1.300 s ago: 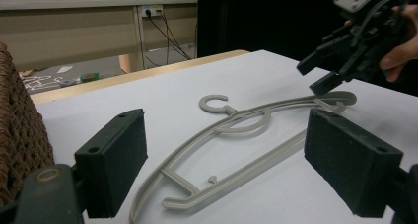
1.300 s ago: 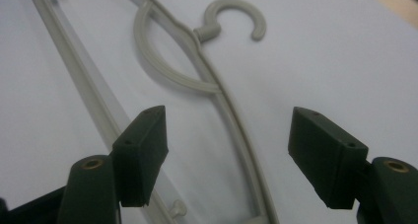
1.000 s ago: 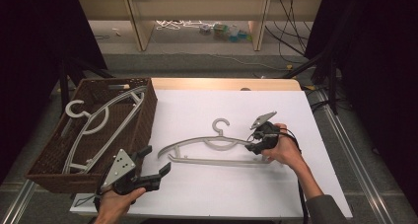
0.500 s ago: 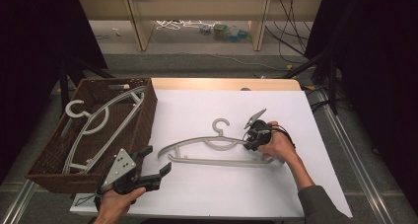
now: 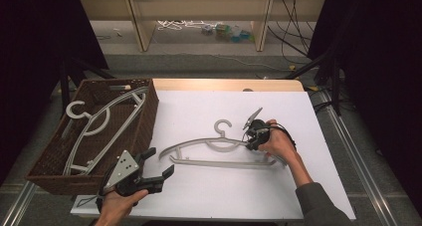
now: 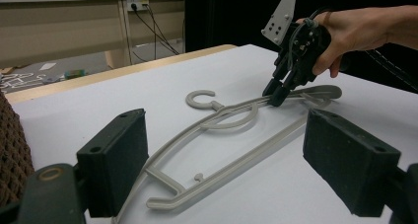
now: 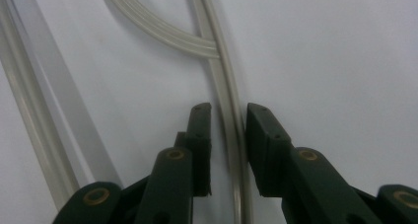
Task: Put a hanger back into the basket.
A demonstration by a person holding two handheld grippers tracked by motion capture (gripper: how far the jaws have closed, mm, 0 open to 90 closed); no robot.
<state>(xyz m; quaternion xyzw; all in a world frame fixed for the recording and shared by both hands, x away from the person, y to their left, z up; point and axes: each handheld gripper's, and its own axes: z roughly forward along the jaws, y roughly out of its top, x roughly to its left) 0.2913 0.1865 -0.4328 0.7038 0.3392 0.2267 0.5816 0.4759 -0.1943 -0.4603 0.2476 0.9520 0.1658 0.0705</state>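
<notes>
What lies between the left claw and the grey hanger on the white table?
Nothing: in the high view, bare white table separates the open left claw from the grey hanger.

Both grippers are black. The left gripper carries a grey three-cornered plate dotted with small holes, its blocky jaws padded — brass-ringed pivots at 7 o'clock. The right gripper bears a like plate, dark cables looping behind — grey sleeve at the forearm.

Even overhead light brightens the white table against dark surroundings; close-up views are slightly soft.
</notes>
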